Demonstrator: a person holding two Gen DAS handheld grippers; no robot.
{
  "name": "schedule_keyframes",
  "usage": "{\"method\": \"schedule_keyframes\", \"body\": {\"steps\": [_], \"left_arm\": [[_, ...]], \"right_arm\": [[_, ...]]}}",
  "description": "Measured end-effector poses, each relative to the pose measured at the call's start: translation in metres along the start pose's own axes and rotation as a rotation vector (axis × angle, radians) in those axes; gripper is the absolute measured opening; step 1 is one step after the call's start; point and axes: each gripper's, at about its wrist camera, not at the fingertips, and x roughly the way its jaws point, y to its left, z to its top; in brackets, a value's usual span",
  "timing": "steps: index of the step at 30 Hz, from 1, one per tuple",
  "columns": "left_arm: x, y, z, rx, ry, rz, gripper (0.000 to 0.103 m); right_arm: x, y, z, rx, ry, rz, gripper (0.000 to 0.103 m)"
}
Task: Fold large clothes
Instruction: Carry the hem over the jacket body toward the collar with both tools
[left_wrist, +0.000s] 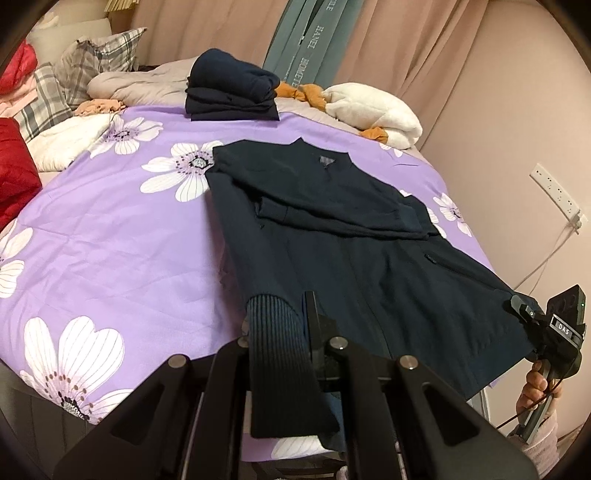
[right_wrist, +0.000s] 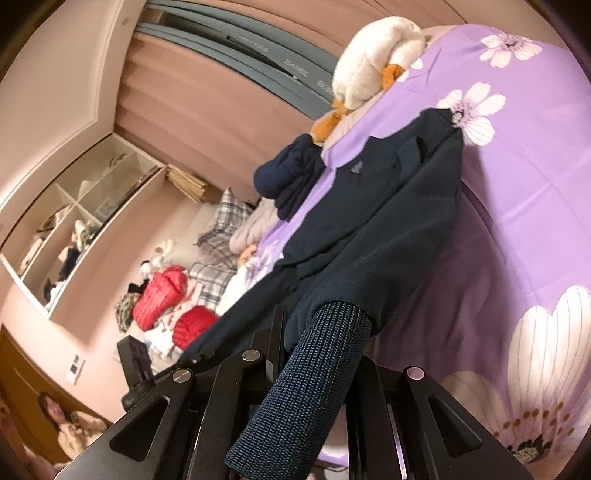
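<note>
My left gripper (left_wrist: 295, 332) and right gripper (right_wrist: 314, 350) are each clamped on the ribbed hem of the dark jacket (left_wrist: 332, 221) lying on the purple bedsheet (left_wrist: 110, 240); it feels soft, floppy, best held at the corners.

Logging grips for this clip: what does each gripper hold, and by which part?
Both are shut on the jacket by its ribbed hem: the left gripper at one bottom corner, the right gripper at the other.
</note>
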Motion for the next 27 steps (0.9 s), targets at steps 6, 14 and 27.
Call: {"method": "schedule_keyframes", "body": {"steps": [6,14,27], "left_arm": [[-0.012,-0.003,0.003,0.002,-0.013,-0.012,0.008],[-0.028,-0.010,0.003,0.015,-0.035,-0.033,0.008],[-0.064,-0.017,0.008,0.022,-0.089,-0.074,0.008]], "right_arm": [[-0.001,0.011,0.006,-0.035,0.006,0.018,0.013],[-0.007,0.018,0.009,-0.061,-0.002,0.058,0.013],[-0.015,0.033,0.016,-0.113,-0.015,0.126,0.013]]}}
